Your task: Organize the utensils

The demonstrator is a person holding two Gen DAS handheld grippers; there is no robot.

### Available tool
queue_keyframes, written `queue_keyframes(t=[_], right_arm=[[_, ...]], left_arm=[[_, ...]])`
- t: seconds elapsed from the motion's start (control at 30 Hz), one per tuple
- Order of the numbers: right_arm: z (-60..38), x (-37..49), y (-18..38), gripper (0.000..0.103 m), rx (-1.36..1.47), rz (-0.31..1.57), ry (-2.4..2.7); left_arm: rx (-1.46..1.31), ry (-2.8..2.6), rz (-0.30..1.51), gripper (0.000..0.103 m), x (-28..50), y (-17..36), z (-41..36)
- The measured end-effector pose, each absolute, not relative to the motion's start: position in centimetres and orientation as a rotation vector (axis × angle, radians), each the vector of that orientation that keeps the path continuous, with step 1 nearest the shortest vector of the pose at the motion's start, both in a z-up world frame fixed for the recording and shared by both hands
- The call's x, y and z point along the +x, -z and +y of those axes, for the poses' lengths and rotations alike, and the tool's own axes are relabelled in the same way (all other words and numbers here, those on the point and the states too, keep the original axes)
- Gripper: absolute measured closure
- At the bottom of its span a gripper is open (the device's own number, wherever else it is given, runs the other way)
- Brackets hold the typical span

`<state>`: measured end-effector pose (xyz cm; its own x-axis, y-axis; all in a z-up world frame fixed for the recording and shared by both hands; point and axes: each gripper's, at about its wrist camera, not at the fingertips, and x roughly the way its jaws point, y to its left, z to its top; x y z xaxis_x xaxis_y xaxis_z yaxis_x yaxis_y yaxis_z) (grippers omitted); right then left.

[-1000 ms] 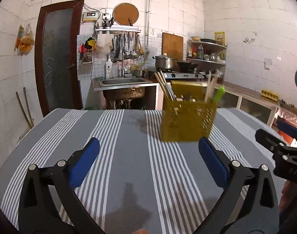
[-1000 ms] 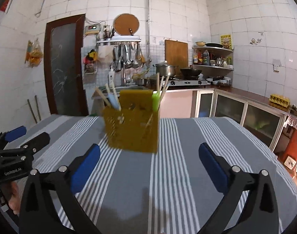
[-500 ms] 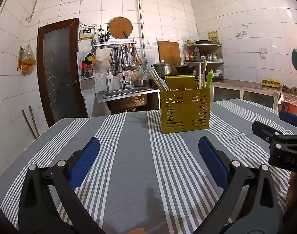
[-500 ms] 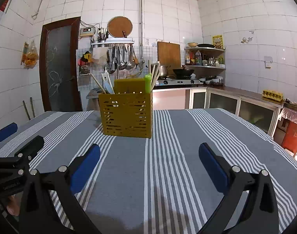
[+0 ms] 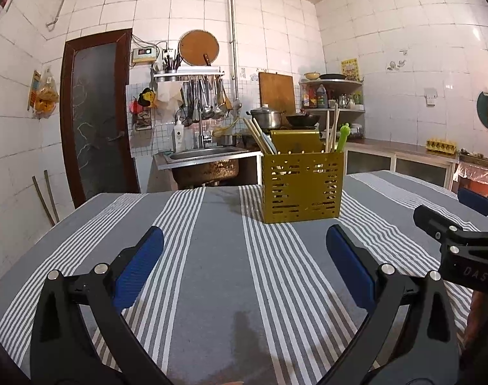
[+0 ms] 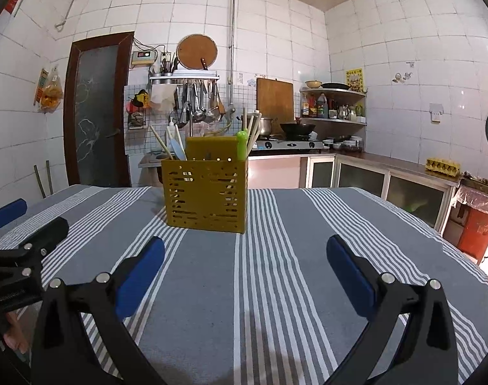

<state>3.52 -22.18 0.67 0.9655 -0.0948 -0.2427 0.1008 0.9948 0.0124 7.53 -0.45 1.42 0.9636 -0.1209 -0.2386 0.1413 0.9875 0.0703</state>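
Hovering left gripper (image 5: 244,247) spread | utensil holder (image 5: 302,186) ahead, apart

White letters reading "DAS" are showing on the black body of the right gripper (image 5: 468,224) where it is reaching in at the edge of the left wrist view. Small pale lettering is running along the body of the left gripper (image 6: 22,224) in the right wrist view, but it is coming through too blurred to read. The yellow poster (image 6: 354,80) on the tiled wall and the bottle labels (image 6: 317,107) on the corner shelf are carrying print too small to make out.
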Motion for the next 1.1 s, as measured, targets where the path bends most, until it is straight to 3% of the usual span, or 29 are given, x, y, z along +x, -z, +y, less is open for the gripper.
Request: queue_keyframes(t=[1.1], right_arm=[[-21.87, 3.15, -0.47, 0.004, -0.005, 0.237, 0.106]], left_arm=[[0.037, 0.125, 0.271, 0.005, 8.4, -1.26, 0.33]])
